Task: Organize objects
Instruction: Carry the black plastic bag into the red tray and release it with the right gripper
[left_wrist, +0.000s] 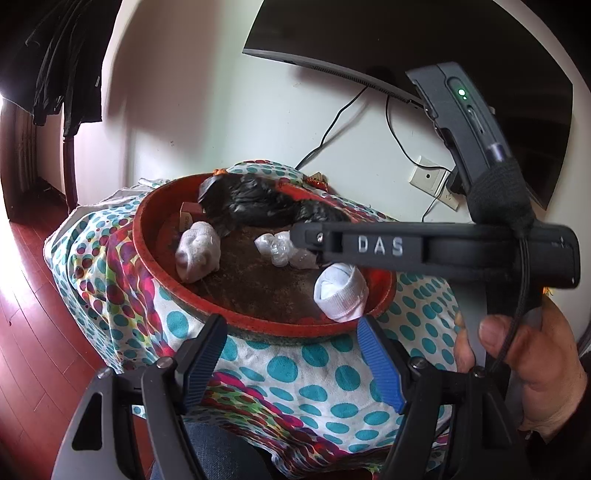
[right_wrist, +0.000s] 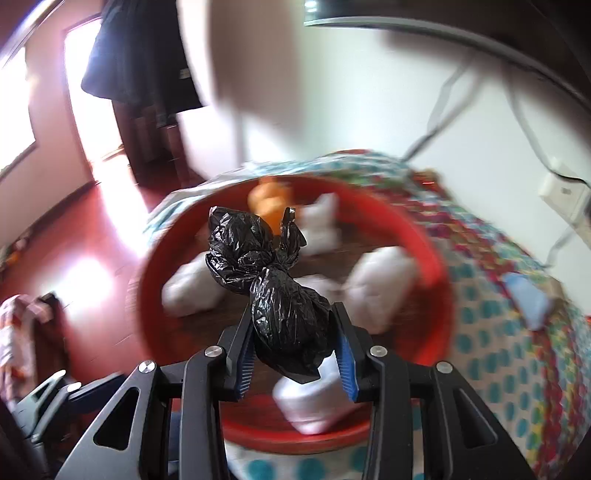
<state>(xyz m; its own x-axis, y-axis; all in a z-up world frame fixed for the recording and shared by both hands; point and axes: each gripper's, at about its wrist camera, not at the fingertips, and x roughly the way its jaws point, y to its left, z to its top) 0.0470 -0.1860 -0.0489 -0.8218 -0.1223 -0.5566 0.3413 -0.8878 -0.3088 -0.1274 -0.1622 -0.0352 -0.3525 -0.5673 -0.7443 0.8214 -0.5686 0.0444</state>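
Right wrist view shows the right gripper (right_wrist: 295, 354) squeezing a crinkly black plastic bag bundle (right_wrist: 275, 288), held over the round red tray (right_wrist: 439, 295) on the dotted cloth (left_wrist: 295, 373). It looks like the putting-down step. Blur hides the bottom, so maybe the bundle isn't touching yet. Next it needs a free spot between the white rolled socks (left_wrist: 341, 291). The left gripper (left_wrist: 291, 365) waits wide, holding nothing.

Both wrist cams angled down, sharing red basin (left_wrist: 147, 236).

red tray (right_wrist: 439, 280) and white bundles (right_wrist: 380, 288) motion-blurred; orange item (right_wrist: 267, 201) unidentifiable
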